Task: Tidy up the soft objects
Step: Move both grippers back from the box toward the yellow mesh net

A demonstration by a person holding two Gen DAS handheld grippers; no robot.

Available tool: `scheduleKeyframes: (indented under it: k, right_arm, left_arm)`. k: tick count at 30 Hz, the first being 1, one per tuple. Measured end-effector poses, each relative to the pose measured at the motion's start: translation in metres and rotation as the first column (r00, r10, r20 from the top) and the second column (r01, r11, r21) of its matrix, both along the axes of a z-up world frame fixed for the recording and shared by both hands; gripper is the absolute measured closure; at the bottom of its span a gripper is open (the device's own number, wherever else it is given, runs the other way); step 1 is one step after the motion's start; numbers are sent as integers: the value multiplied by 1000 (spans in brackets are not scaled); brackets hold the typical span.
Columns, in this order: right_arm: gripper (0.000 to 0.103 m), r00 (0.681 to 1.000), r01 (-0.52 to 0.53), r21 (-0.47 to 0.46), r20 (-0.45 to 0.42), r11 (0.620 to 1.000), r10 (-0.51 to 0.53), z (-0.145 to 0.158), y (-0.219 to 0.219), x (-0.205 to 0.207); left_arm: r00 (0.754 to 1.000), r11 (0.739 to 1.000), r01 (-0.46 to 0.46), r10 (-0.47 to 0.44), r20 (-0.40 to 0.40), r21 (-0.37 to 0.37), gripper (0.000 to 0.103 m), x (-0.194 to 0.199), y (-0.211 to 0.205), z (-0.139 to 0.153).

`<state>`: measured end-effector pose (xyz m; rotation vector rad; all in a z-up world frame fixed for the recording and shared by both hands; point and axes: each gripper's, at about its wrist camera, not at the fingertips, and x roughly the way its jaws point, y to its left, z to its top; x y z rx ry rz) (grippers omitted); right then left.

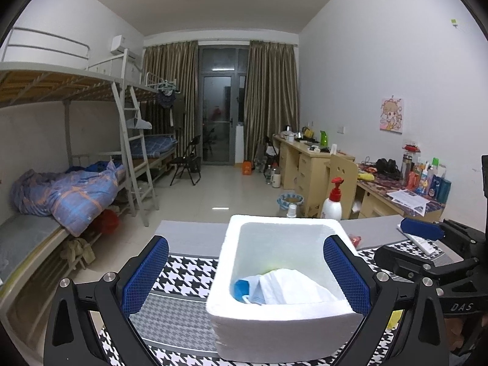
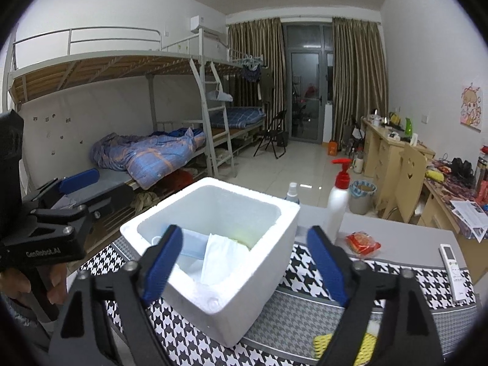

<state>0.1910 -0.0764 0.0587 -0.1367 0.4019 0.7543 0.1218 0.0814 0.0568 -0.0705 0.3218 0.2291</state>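
Both my grippers, left gripper (image 1: 245,274) and right gripper (image 2: 244,267), stand wide apart, nothing clamped. White folded cloth (image 2: 221,257) and blue face mask (image 1: 244,286) already lie inside the white square foam box (image 2: 262,262). Next soft item, I judge: yellow mesh sponge (image 2: 363,347), just right of the box. Approach low, pinch its middle. Red snack packet (image 2: 363,243), white remote (image 2: 456,271) and white pump bottle (image 2: 338,201) lie beyond the box, avoid them.
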Motion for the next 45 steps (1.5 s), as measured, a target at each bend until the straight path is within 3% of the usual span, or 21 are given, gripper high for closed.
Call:
scheduleKeyframes:
  k: [24, 45]
  right_arm:
    - [8, 994, 96, 57, 50, 994, -99, 5, -57, -13]
    - [8, 961, 271, 97, 32, 958, -275, -2, -140, -16]
  left_arm:
    - [994, 994, 110, -111, 23, 20, 1, -9, -56, 8]
    - [958, 958, 285, -285, -1, 41, 1, 11, -119, 7]
